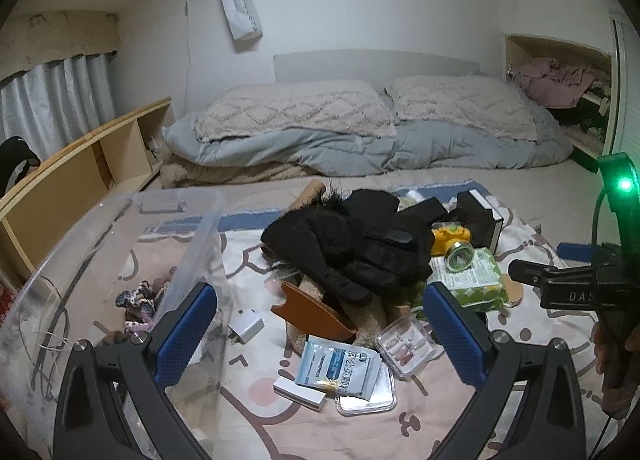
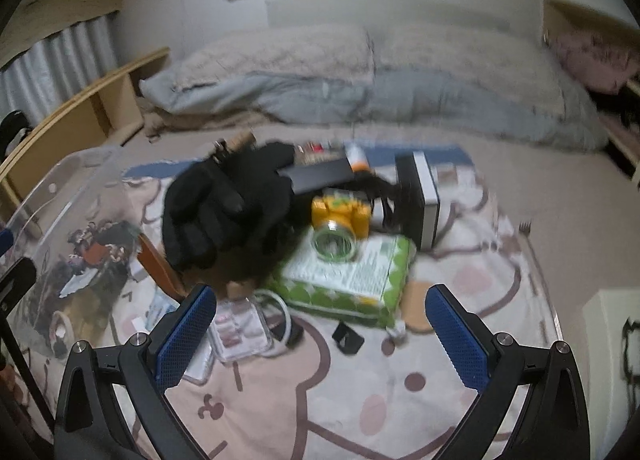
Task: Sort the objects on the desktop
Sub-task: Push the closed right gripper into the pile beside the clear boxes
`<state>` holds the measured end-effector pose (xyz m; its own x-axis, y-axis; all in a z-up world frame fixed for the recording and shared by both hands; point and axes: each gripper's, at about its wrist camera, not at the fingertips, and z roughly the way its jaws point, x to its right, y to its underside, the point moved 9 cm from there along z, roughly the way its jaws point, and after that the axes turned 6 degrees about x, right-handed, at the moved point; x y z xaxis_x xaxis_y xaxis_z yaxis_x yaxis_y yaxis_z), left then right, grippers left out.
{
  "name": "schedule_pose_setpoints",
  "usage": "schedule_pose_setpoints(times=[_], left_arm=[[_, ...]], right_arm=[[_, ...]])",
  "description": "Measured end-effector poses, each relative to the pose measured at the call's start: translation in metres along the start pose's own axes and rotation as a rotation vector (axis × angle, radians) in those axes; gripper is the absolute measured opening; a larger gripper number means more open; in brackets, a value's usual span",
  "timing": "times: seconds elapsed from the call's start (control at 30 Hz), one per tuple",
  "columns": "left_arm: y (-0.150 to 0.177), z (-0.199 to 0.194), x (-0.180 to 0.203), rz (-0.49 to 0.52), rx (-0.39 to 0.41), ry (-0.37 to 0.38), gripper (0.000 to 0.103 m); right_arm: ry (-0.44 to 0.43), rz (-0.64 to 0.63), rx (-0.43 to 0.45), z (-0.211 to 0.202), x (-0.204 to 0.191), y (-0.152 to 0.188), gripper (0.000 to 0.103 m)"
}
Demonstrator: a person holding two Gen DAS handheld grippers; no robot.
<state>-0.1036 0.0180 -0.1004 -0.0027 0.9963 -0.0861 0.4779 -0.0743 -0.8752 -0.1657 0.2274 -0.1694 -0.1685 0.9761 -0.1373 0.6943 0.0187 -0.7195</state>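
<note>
**Picking the next item off the pile and into the bin**

We take the black gloves (image 1: 352, 244) as our landmark: they sit on top of the heap on the bed's patterned sheet (image 1: 520, 372). Left of the gloves stands the clear bin (image 1: 188, 260), already holding a few small things. Right of the gloves lie the yellow headlamp (image 1: 454, 244) and, under it, the green tissue pack (image 1: 476, 280). In front of the gloves we see a brown leather piece (image 1: 312, 312), a white charger (image 1: 246, 326), a blue-and-white sachet (image 1: 340, 368) and a clear nail case (image 1: 406, 344).

Both tools are released and carry nothing: the left tool (image 1: 320, 336) hangs over the items in front of the gloves, and the right tool (image 2: 320, 336) faces the tissue pack, to the right of the gloves.

Our judgement is that the step in hand is choosing and gripping one loose item. We would start with something lying free, such as the sachet or the charger, rather than tug at the gloves and drag the heap. Flat pieces sit on soft bedding, so we should come down steeply, pinch an edge, and lift clear of the bin's wall before letting go inside. The right view is blurred, so fine detail there is uncertain.
</note>
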Motion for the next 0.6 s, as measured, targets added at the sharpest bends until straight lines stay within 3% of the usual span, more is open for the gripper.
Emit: schedule_pose_setpoints(times=[0.23,0.3,0.47,0.6], left_arm=[[0.022,0.022,0.01,0.023,-0.088,0.01,0.103],[0.03,0.024,0.012,0.037,-0.114,0.005,0.103],[0.051,0.028,0.015,0.103,-0.167,-0.005,0.103],[0.073,0.032,0.01,0.118,-0.223,-0.003,0.103]], right_arm=[[-0.025,0.032,-0.126,0.032,-0.007,0.023,0.103],[-0.051,0.013,-0.153,0.04,-0.016,0.029,0.097],[-0.142,0.003,-0.233,0.061,-0.044,0.042,0.062],[-0.223,-0.01,-0.286,0.075,-0.074,0.049,0.045]])
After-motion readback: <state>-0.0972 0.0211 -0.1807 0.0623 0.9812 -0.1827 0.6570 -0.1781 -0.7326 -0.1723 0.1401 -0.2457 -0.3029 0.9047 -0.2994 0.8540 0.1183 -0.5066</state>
